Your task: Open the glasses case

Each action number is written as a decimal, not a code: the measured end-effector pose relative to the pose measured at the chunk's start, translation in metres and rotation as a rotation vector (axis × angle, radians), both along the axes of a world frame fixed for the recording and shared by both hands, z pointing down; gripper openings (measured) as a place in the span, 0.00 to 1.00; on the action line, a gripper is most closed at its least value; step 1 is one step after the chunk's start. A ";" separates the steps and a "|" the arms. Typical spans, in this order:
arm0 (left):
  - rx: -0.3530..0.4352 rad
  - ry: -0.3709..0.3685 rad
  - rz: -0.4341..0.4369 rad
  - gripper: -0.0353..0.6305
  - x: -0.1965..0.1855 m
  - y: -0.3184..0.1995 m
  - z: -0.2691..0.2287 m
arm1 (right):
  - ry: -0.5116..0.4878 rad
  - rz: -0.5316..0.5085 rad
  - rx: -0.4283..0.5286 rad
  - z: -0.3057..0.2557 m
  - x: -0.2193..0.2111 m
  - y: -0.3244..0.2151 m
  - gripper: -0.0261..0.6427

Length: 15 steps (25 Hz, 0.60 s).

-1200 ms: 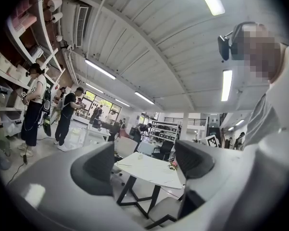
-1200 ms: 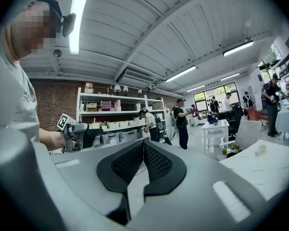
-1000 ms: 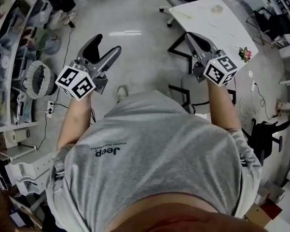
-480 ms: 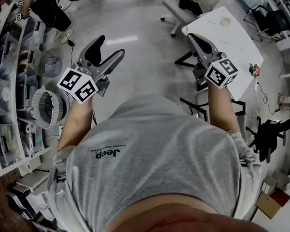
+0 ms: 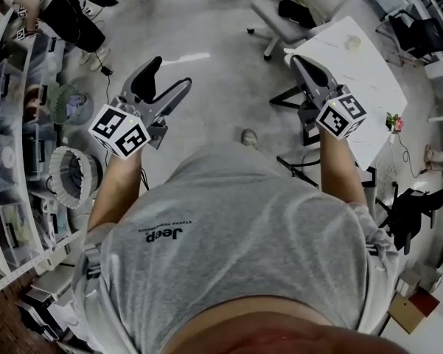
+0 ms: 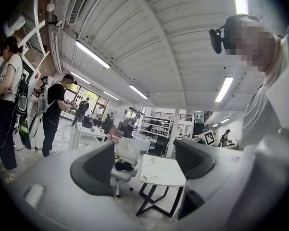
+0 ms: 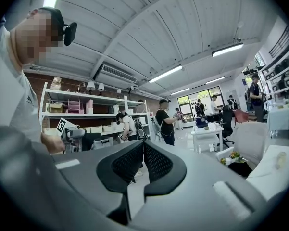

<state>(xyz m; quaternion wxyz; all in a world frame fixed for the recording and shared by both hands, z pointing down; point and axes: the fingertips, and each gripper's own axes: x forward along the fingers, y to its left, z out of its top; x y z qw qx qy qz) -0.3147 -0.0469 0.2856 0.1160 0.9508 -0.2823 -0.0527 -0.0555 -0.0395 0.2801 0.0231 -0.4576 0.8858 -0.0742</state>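
No glasses case shows in any view. Both grippers are held up in front of the person's chest, above the floor. My left gripper (image 5: 166,78) is open, its two dark jaws wide apart with nothing between them; in the left gripper view the left gripper (image 6: 144,165) frames a white table (image 6: 163,170) farther off. My right gripper (image 5: 298,59) is shut, and in the right gripper view the right gripper (image 7: 143,153) has its meshed pads pressed together on nothing. It hangs near the corner of the white table (image 5: 361,65).
A white chair (image 5: 295,9) with a dark item on it stands beyond the table. Shelving (image 5: 15,124) and a round white fan (image 5: 74,175) line the left side. Other people (image 5: 74,13) stand at the far left. A small flower bunch (image 5: 393,122) sits by the table's right edge.
The floor, table and shelving have slid through the head view as the person moves and turns. Both grippers keep their pose: left open, right shut.
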 end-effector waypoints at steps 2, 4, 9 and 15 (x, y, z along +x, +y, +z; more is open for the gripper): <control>-0.003 -0.008 -0.013 0.69 0.011 -0.019 0.004 | -0.012 -0.017 0.000 0.005 0.012 -0.024 0.05; -0.003 -0.021 -0.031 0.69 0.027 -0.040 0.008 | -0.026 -0.040 0.002 0.010 0.026 -0.053 0.05; 0.008 -0.048 -0.091 0.69 0.071 -0.110 0.012 | -0.049 -0.124 0.026 0.015 0.062 -0.141 0.05; 0.007 -0.032 -0.164 0.69 0.133 -0.208 0.008 | -0.070 -0.228 0.009 0.021 0.108 -0.250 0.05</control>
